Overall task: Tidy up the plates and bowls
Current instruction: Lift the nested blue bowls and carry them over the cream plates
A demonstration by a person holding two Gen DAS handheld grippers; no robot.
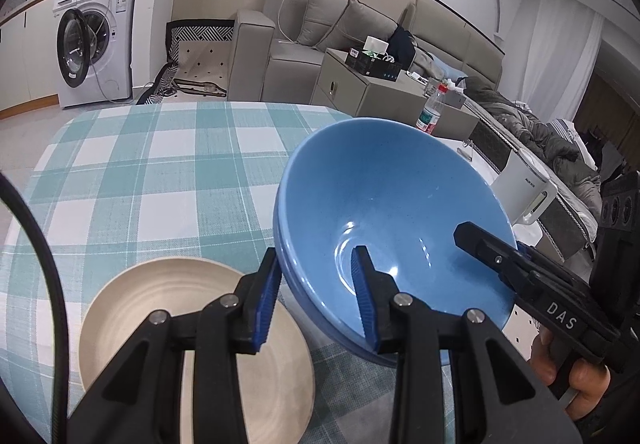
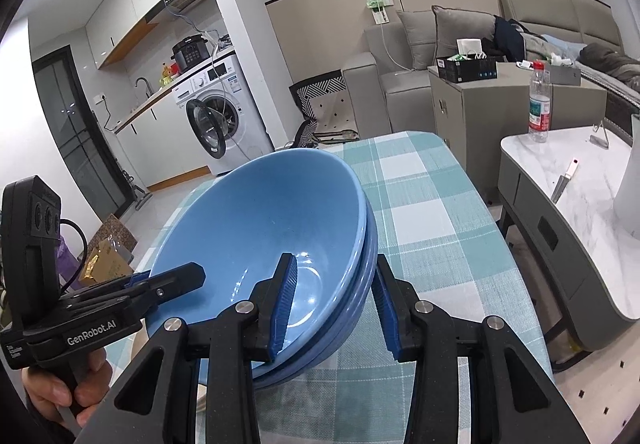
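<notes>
A stack of blue bowls (image 1: 384, 199) stands on the checked tablecloth (image 1: 160, 171), seen also in the right wrist view (image 2: 260, 211). My left gripper (image 1: 318, 296) straddles the stack's left rim, one finger inside and one outside, the jaws apart around the wall. My right gripper (image 2: 336, 304) straddles the opposite rim the same way; it also shows in the left wrist view (image 1: 484, 244), and the left gripper shows in the right wrist view (image 2: 180, 278). A beige plate (image 1: 192, 340) lies on the cloth left of the bowls, under my left gripper.
A marble side table (image 2: 580, 179) with a water bottle (image 2: 538, 103) and a white kettle (image 1: 528, 187) stands right of the table. A sofa (image 1: 304, 39), cardboard boxes (image 1: 368, 91) and a washing machine (image 1: 96, 35) lie beyond.
</notes>
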